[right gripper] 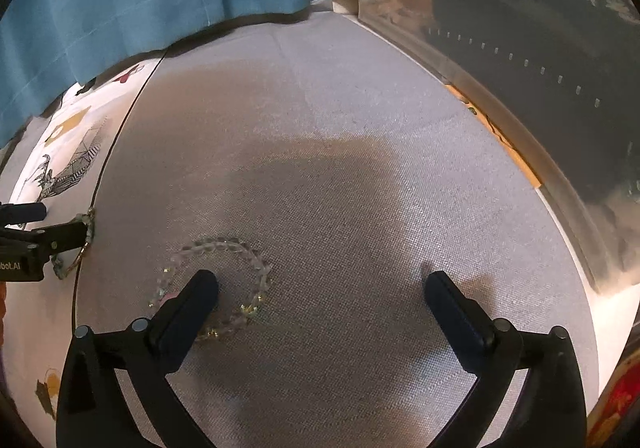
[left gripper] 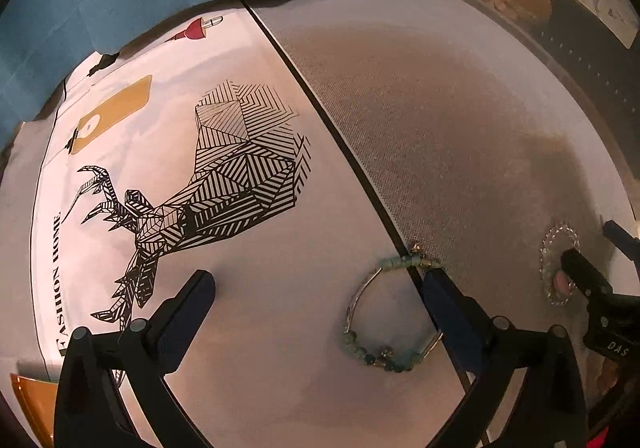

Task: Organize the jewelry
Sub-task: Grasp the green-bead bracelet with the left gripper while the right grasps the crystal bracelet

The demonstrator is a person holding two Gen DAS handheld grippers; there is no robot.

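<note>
On the desk, 2 bracelets lie apart: a green beaded bracelet [left gripper: 390, 318] straddles the dark seam between the printed cloth [left gripper: 224, 232] and the grey woven mat [right gripper: 340, 188], and a clear beaded bracelet [right gripper: 224, 280] rests wholly on the mat.

The left claw [left gripper: 318, 284] stands wide open and holds nothing; its right finger [left gripper: 444, 300] overlaps the green bracelet's rim, though whether it touches I cannot tell. The right claw [right gripper: 320, 288] is equally wide and empty, its left finger [right gripper: 196, 300] planted inside or over the clear bracelet's loop.

Risks, as I judge them: a finger sitting over a loop could snag the beads when the claw lifts or closes, dragging the bracelet off its spot. The 2 claws also work close together, so a sideways shift might knock one against the other. Clear beads on grey weave are hard to see, inviting a missed pinch.

Both claws point steeply down at the surface.
</note>
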